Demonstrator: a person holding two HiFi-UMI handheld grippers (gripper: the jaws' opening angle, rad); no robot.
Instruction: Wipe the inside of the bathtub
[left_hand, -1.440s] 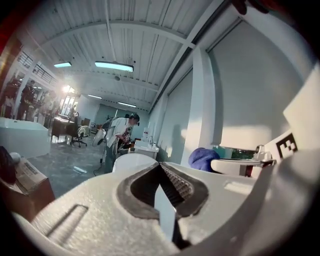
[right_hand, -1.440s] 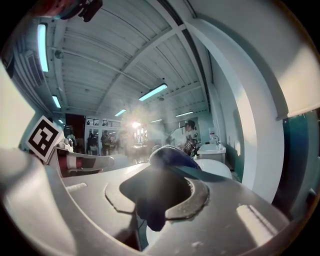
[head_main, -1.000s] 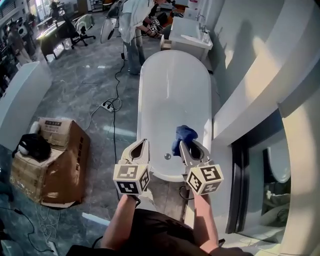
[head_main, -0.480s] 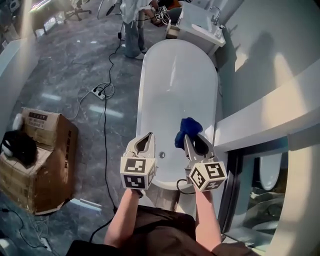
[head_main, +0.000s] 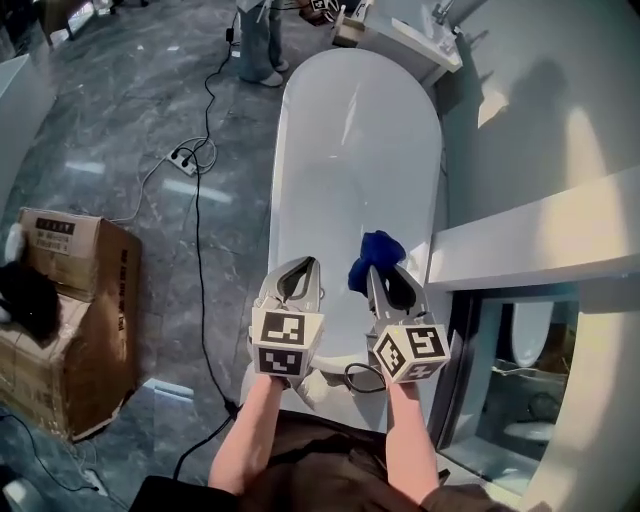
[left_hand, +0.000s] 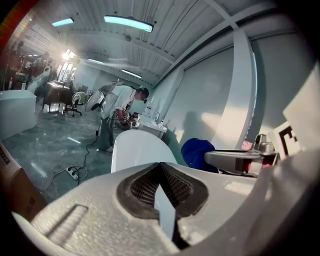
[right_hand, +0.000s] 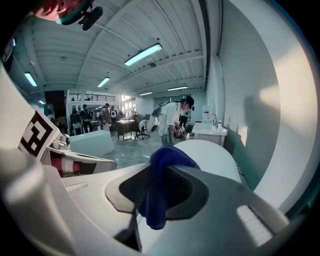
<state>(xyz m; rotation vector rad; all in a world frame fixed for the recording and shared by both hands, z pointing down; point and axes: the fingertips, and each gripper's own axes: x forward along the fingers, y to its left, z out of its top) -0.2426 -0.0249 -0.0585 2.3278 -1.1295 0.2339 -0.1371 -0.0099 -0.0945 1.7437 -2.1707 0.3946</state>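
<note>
The white oval bathtub (head_main: 350, 150) runs away from me in the head view. My right gripper (head_main: 377, 272) hovers over its near end, shut on a dark blue cloth (head_main: 376, 253) that bunches up above the tips. In the right gripper view the blue cloth (right_hand: 161, 192) hangs pinched between the jaws, with the bathtub (right_hand: 212, 152) beyond. My left gripper (head_main: 299, 266) hangs beside it over the tub's near left rim, shut with nothing in it. The left gripper (left_hand: 161, 167) shows its jaws together; the blue cloth (left_hand: 198, 152) sits off to its right.
A cardboard box (head_main: 70, 330) stands on the grey floor at left. A power strip (head_main: 184, 158) and cable trail along the tub's left side. A person's legs (head_main: 258, 40) stand at the tub's far end by a white basin (head_main: 410, 35). A white ledge (head_main: 520, 235) flanks the right.
The head view has dipped and moved nearer the tub. Both grippers stay side by side over its near end, the left one now a little closer to the right. The cloth stays gripped.
</note>
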